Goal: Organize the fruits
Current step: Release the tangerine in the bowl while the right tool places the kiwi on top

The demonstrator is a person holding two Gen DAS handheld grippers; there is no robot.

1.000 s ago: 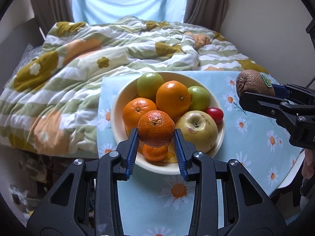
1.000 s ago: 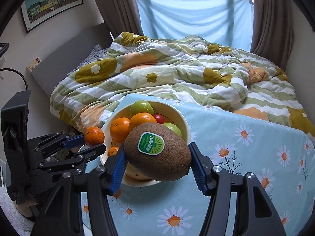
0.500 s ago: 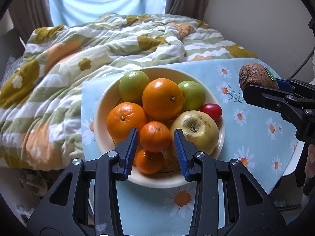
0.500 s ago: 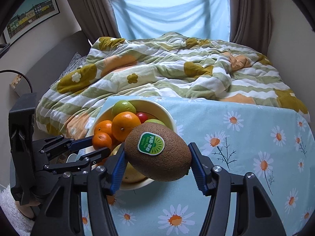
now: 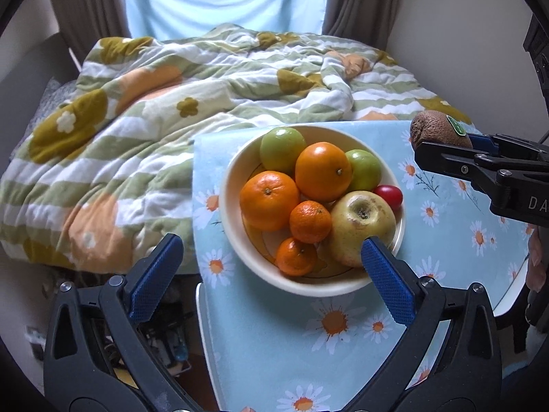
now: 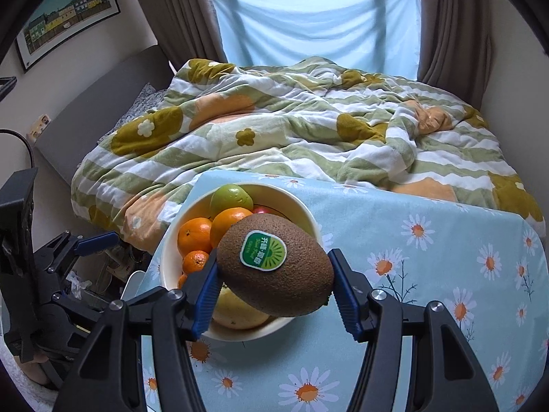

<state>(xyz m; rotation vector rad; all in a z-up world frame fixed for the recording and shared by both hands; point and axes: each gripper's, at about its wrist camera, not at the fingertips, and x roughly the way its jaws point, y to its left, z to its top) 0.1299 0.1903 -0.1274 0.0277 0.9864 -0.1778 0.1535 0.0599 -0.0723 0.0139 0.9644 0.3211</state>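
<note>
A cream bowl (image 5: 236,240) on the daisy tablecloth holds several fruits: oranges, two green fruits, a yellow apple (image 5: 360,223), a red tomato and a small mandarin (image 5: 310,217). My left gripper (image 5: 271,264) is open and empty, pulled back just in front of the bowl. My right gripper (image 6: 274,281) is shut on a brown kiwi (image 6: 278,267) with a green sticker, held above the bowl's (image 6: 308,219) near right side. The kiwi (image 5: 435,132) also shows at the right of the left wrist view.
The small table with the blue daisy cloth (image 5: 343,343) stands against a bed with a green striped quilt (image 5: 171,110). The table's left edge drops to clutter on the floor (image 5: 164,343). A wall (image 5: 463,51) is at the right.
My left gripper lowered the small mandarin into the bowl, opened wide and drew back. My right gripper kept hold of the kiwi and moved a little closer over the bowl.
</note>
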